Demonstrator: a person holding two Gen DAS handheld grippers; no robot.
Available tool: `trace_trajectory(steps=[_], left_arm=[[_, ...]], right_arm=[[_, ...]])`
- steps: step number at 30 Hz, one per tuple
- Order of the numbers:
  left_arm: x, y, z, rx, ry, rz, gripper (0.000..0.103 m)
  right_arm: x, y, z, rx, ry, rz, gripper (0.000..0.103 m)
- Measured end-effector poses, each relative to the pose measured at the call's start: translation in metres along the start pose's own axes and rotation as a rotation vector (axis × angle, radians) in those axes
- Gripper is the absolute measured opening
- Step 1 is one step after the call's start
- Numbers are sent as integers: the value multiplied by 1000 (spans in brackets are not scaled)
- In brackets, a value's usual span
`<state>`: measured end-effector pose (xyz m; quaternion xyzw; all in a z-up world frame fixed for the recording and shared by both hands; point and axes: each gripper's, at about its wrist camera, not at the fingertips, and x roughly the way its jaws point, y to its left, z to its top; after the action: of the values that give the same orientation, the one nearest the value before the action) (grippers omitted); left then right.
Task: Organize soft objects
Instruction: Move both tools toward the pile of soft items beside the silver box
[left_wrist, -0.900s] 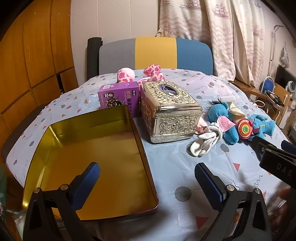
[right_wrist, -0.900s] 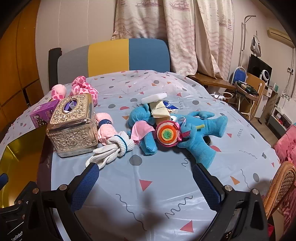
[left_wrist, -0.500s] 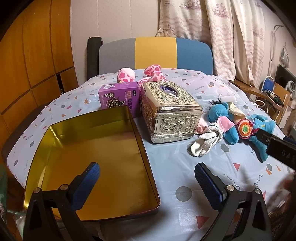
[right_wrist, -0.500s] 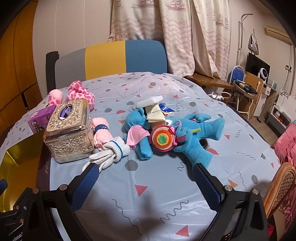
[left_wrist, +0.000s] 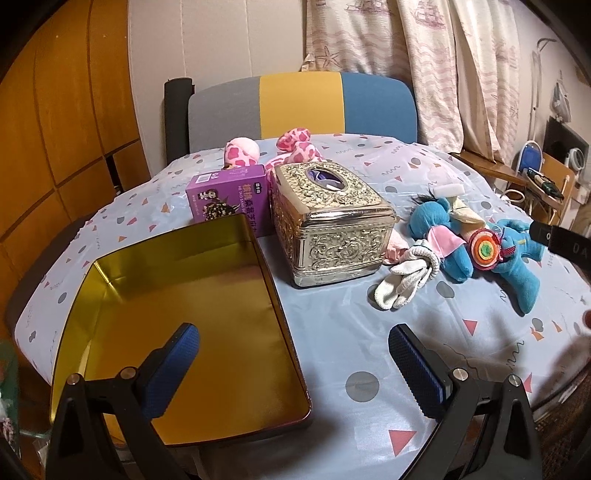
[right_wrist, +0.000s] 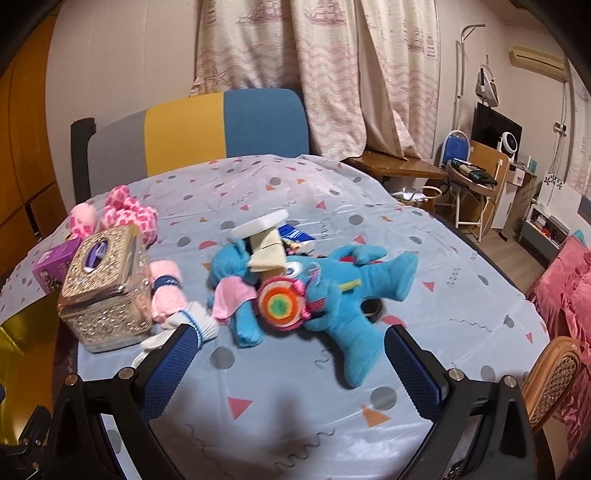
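A blue plush toy (right_wrist: 343, 291) with a round rainbow disc (right_wrist: 282, 304) lies mid-table; it also shows in the left wrist view (left_wrist: 513, 258). A white glove (left_wrist: 406, 277) and a pink rolled cloth (right_wrist: 166, 291) lie beside it. A pink spotted plush (left_wrist: 291, 147) sits behind the boxes. An empty gold tin tray (left_wrist: 184, 317) lies at the left. My left gripper (left_wrist: 293, 363) is open and empty over the tray's near right edge. My right gripper (right_wrist: 288, 363) is open and empty, just short of the blue plush and above the table.
An ornate silver tissue box (left_wrist: 332, 221) stands between tray and toys, with a purple carton (left_wrist: 229, 199) behind the tray. A white block (right_wrist: 258, 223) and small items lie behind the blue plush. A striped chair back (left_wrist: 303, 103) stands beyond the table. A wicker chair (right_wrist: 554, 373) is at the right.
My right gripper has moved forward and up toward the blue plush, which now looks larger and nearer. My left gripper has stayed almost still over the tray edge.
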<state>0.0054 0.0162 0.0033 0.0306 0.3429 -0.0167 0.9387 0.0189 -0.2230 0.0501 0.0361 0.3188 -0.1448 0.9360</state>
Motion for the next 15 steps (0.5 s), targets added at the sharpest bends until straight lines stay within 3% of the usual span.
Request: trace_trajectory(steps=[15], left_arm=[[6, -9, 3, 35, 17, -33, 103]], right_arm=[[25, -55, 26, 102, -24, -67, 103]])
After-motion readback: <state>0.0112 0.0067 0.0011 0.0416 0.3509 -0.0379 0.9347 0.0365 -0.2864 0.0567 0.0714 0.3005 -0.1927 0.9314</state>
